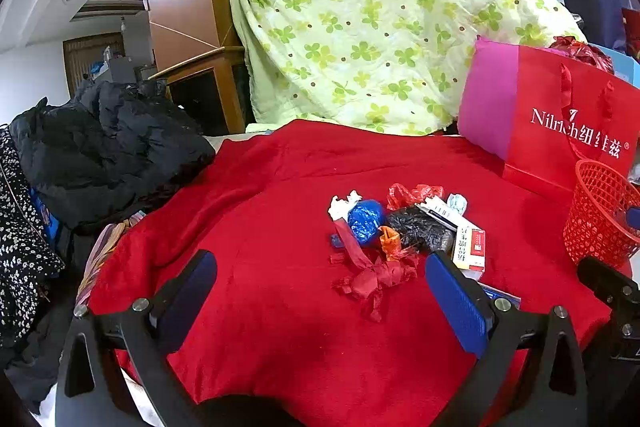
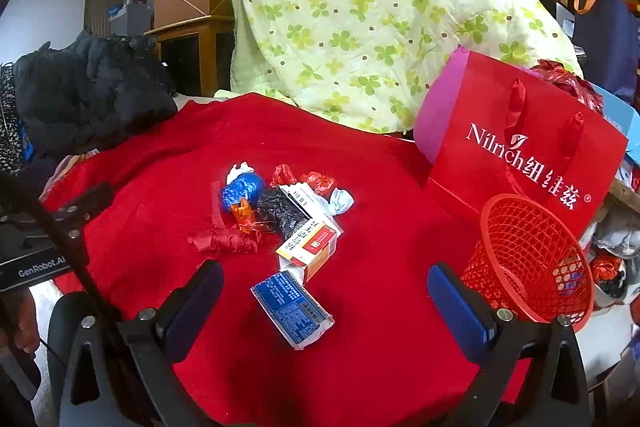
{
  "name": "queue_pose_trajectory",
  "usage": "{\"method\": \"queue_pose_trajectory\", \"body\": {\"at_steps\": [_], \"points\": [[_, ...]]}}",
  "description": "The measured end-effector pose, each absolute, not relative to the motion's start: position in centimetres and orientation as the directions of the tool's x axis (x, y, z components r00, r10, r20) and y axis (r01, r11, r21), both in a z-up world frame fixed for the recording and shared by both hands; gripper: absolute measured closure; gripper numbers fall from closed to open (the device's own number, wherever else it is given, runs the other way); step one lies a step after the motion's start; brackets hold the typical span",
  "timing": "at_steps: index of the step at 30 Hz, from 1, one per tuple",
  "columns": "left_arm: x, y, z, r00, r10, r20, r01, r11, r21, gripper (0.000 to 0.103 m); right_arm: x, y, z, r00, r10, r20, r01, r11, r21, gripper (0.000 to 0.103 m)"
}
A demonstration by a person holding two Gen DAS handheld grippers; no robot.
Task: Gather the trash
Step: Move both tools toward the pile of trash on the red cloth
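Trash pile (image 2: 280, 211) lies mid red cloth (image 2: 380, 307) over desk: crumpled wrappers, black bag, medicine box (image 2: 310, 247), blue packet (image 2: 292, 311) nearest me. Red mesh basket (image 2: 528, 259) right, beside red gift bag (image 2: 520, 147). My left gripper (image 1: 320, 291) and right gripper (image 2: 324, 303): jaws spread wide, holding nothing.

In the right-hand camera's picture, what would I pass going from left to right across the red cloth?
Black jacket → crumpled red paper → blue flat packet → red mesh basket, with the red gift bag standing behind it.
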State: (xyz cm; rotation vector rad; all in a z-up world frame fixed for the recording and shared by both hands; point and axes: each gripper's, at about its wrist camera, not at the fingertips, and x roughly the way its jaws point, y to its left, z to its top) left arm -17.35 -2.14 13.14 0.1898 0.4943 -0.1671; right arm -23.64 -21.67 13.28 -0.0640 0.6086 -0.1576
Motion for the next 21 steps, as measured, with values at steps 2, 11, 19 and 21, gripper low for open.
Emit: {"method": "queue_pose_trajectory", "body": {"at_steps": [2, 11, 19, 21], "points": [[-17.4, -2.2, 13.1, 0.866, -0.115, -0.487, 0.207, 0.968, 0.140, 0.000, -23.6, -21.3, 13.3, 0.808, -0.173, -0.563, 0.126, 0.985, -0.121, 0.000], [-17.3, -2.2, 12.5, 0.858, -0.120, -0.500, 0.218, 0.965, 0.144, 0.000, -23.4, -21.2, 12.6, 0.795, -0.149, -0.587, 0.119, 0.989, -0.090, 0.000], [-16.9, -2.2, 11.8, 0.848, -0.118, -0.517, 0.221, 0.965, 0.143, 0.000, -23.0, -20.9, 11.8, 0.788, -0.143, -0.598, 0.113, 0.990, -0.088, 0.000], [-16.8, -2.2, 11.7, 0.846, -0.118, -0.520, 0.222, 0.965, 0.142, 0.000, -22.8, -20.9, 11.6, 0.785, -0.139, -0.603, 0.110, 0.990, -0.084, 0.000]]}}
